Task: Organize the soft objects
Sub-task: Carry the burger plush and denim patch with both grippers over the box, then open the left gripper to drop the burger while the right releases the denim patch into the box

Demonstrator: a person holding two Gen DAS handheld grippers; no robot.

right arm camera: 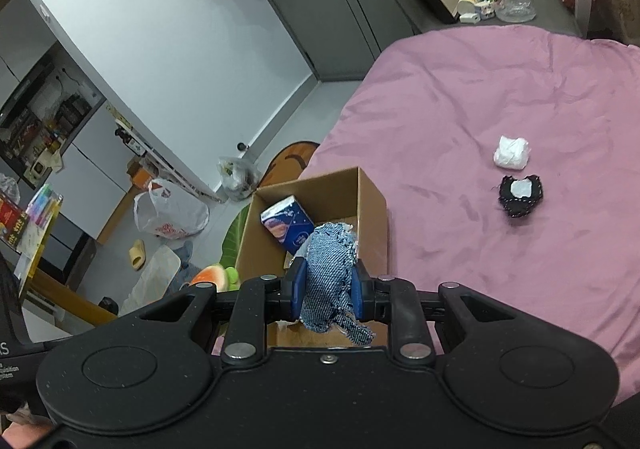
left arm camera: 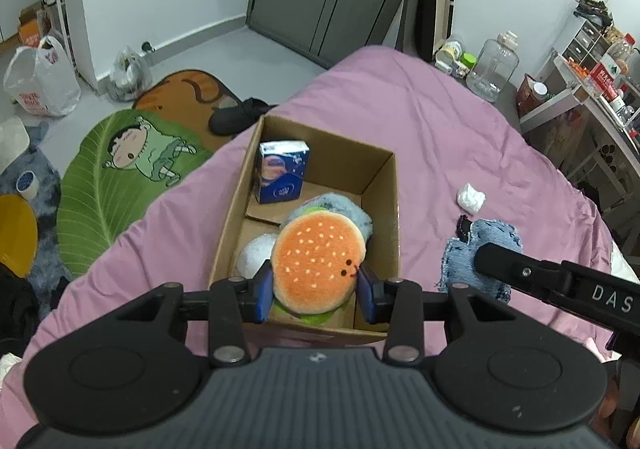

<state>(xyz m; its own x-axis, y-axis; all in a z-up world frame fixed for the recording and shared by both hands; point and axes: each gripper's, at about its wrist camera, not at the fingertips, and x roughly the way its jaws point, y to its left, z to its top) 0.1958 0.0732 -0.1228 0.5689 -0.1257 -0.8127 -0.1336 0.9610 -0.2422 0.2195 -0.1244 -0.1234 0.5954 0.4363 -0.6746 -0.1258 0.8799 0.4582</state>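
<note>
Now left gripper (left arm camera: 316,289) clamps burger plush (left arm camera: 318,263) over cardboard box (left arm camera: 384,217) on pink bedsheet (left arm camera: 460,137). Right gripper (right arm camera: 327,287) pinches denim scrap (right arm camera: 330,273). Tissue wad (right arm camera: 511,153) at 2 o'clock of box. Leaf rug (left arm camera: 108,185), grey floor (left arm camera: 200,49) at 10.

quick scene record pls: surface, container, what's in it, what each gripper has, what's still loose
surface: pink bedspread
container: open cardboard box on the bedspread
in box: blue tissue pack, white ball, grey-blue fluffy item
left gripper: shut on hamburger plush, over the box
right gripper: shut on denim scrap, at the box's near edge
loose on bedspread: crumpled white tissue, black fabric piece with a white patch
</note>
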